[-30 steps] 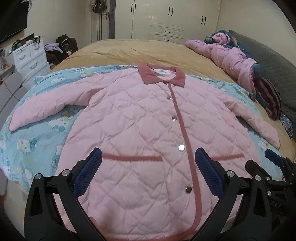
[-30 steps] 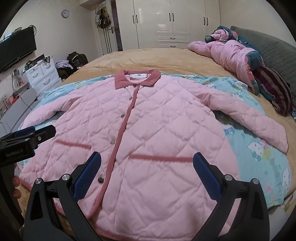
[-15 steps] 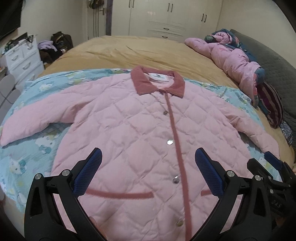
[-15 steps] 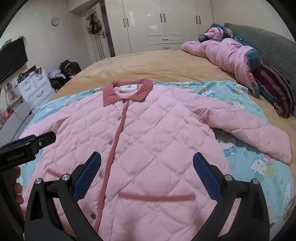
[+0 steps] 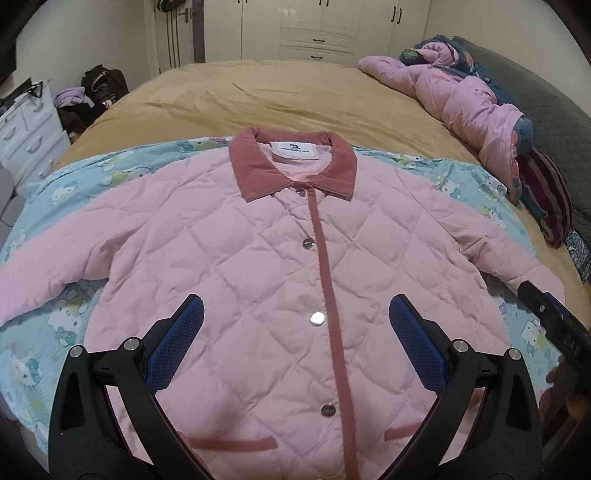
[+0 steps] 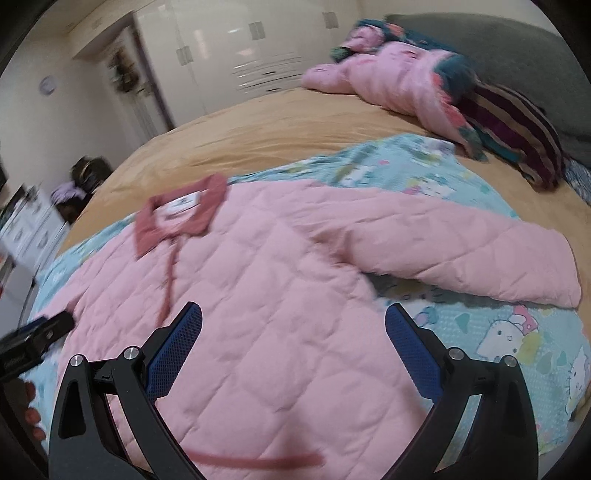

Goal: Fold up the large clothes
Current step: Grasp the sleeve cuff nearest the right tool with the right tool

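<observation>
A pink quilted jacket (image 5: pixel 258 266) with a dusty-rose collar (image 5: pixel 291 162) lies flat and snapped shut on a light-blue cartoon blanket (image 5: pixel 66 325), both sleeves spread out. My left gripper (image 5: pixel 295 317) hovers open above the jacket's chest, astride the button placket. In the right wrist view, which is blurred by motion, my right gripper (image 6: pixel 293 325) stands open over the jacket (image 6: pixel 258 295) near its right armpit, and the right sleeve (image 6: pixel 461 251) stretches away to the right. Neither gripper holds anything. The right gripper's black body (image 5: pixel 554 325) shows at the left view's right edge.
A tan bedspread (image 5: pixel 280 96) covers the bed beyond the blanket. A crumpled pink coat (image 5: pixel 461 96) and a striped garment (image 5: pixel 550 199) lie at the far right by a grey headboard (image 5: pixel 546 103). White drawers (image 5: pixel 26 136) stand left; wardrobes (image 5: pixel 332 29) fill the back wall.
Both grippers have moved forward over the jacket toward the collar. The right gripper has also swung to the right, toward the right sleeve. Both stay open.
</observation>
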Tool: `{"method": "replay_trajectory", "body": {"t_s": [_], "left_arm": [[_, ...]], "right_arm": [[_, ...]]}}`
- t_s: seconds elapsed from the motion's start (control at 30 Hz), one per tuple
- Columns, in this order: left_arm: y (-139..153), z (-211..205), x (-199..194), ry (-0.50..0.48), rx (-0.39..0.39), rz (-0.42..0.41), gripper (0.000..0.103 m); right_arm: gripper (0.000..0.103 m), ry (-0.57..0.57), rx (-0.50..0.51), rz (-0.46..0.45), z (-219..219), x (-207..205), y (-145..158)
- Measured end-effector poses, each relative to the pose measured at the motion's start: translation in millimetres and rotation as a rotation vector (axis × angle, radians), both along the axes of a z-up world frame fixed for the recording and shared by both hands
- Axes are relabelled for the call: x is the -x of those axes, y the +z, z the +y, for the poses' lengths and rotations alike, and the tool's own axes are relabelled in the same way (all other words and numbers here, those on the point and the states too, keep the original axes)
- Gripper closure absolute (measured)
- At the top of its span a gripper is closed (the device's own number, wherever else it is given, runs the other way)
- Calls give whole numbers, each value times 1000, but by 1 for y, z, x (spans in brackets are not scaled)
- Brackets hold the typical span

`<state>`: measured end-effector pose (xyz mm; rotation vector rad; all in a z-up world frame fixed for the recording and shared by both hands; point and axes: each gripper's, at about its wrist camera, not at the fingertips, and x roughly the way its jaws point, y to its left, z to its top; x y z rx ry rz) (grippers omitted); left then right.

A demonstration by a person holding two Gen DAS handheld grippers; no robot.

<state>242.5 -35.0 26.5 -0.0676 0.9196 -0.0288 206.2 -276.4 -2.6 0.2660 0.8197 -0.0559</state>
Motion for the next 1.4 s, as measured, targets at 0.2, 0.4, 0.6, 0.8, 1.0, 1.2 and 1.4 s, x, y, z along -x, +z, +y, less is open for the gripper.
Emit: {"method": "replay_trajectory", "body": {"t_s": [0.2,0.4,0.6,0.8,1.0,1.2,1.4], "left_arm": [[-13,-14,-18,-5,-7,29,9],[-25,-25,-30,13,-6,49,9],[-33,-33,-38,18,7,61,9],[-32,-44,-50,2,-11,68,9],[-27,-56,-59,-16,-37,67,9],[-21,-62,-62,-13,-40,60,9],[-24,-60,-63,-6,-22,90,9]], "right_arm": [[4,-135,-38,40,-52,-13,-21],[4,-242,-120,78,-100,-18,-44],[4,-373,-205,104,-147,-16,-64],[4,-553,-279,101,-197,-7,-81],[4,-726,-348,84,-248,4,-95],[4,-853,-448,76,-290,11,-114],[4,-922,-519,25,-317,5,-121]]}}
